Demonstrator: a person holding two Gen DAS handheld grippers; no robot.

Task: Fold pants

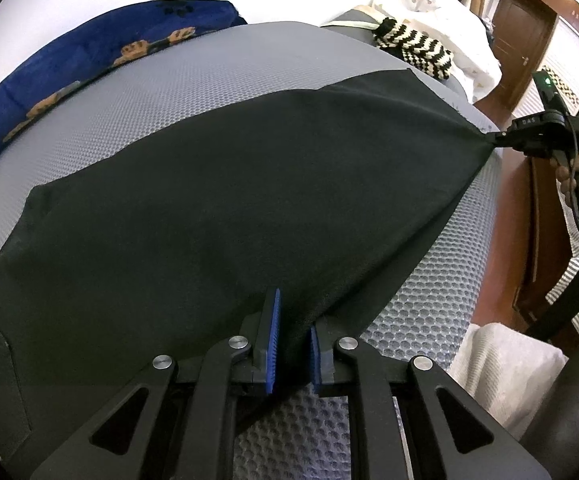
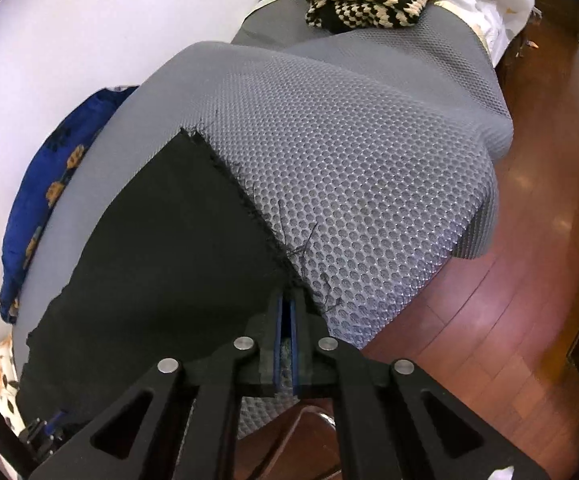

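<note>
Black pants (image 1: 217, 200) lie spread on a grey mesh mattress (image 1: 193, 92). My left gripper (image 1: 295, 324) is shut on the near edge of the pants, with cloth bunched between its blue pads. My right gripper (image 1: 501, 136) shows at the right in the left wrist view, pulling a corner of the pants taut. In the right wrist view my right gripper (image 2: 287, 304) is shut on the frayed hem corner of the pants (image 2: 157, 240). The left gripper (image 2: 43, 434) shows small at the bottom left.
A black and cream zigzag knit (image 1: 413, 46) lies at the far end of the mattress (image 2: 369, 160). A blue patterned quilt (image 1: 69, 76) lies along the wall side. A white towel (image 1: 501, 368) and wooden floor (image 2: 509, 280) are to the right.
</note>
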